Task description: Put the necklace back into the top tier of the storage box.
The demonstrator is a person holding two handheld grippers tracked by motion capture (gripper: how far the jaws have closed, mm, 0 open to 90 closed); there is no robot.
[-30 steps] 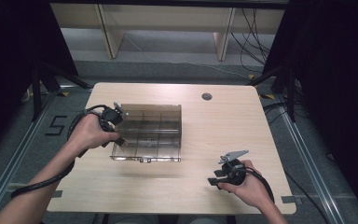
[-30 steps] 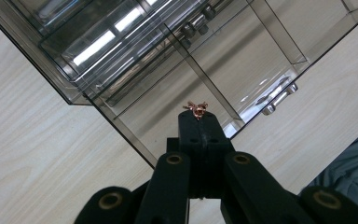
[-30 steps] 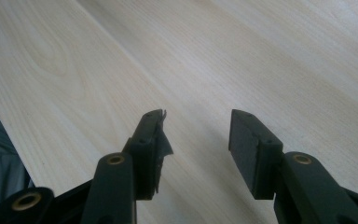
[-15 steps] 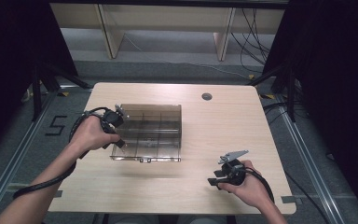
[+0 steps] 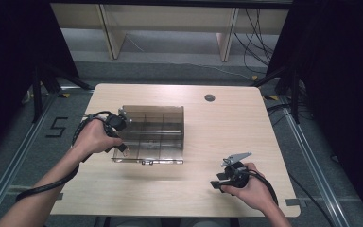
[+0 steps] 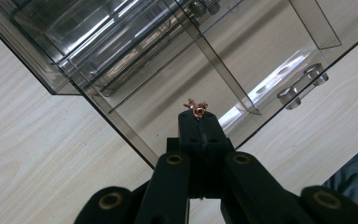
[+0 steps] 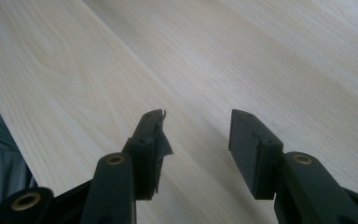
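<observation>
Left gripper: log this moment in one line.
left gripper: shut on copper bit | over clear divided box | right gripper: open, above table

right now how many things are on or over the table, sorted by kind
clear plastic divided box: 1
small copper-coloured piece, pinched in the left gripper's shut jaws: 1
hand-held grippers: 2, left gripper and right gripper
table grommet hole: 1
total: 5

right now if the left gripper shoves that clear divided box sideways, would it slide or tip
Probably slide: the clear box sits low and wide on the smooth wooden table. It looks like thin, rigid plastic, so likely light. The left gripper, shut on a small copper piece, could nudge it.
</observation>
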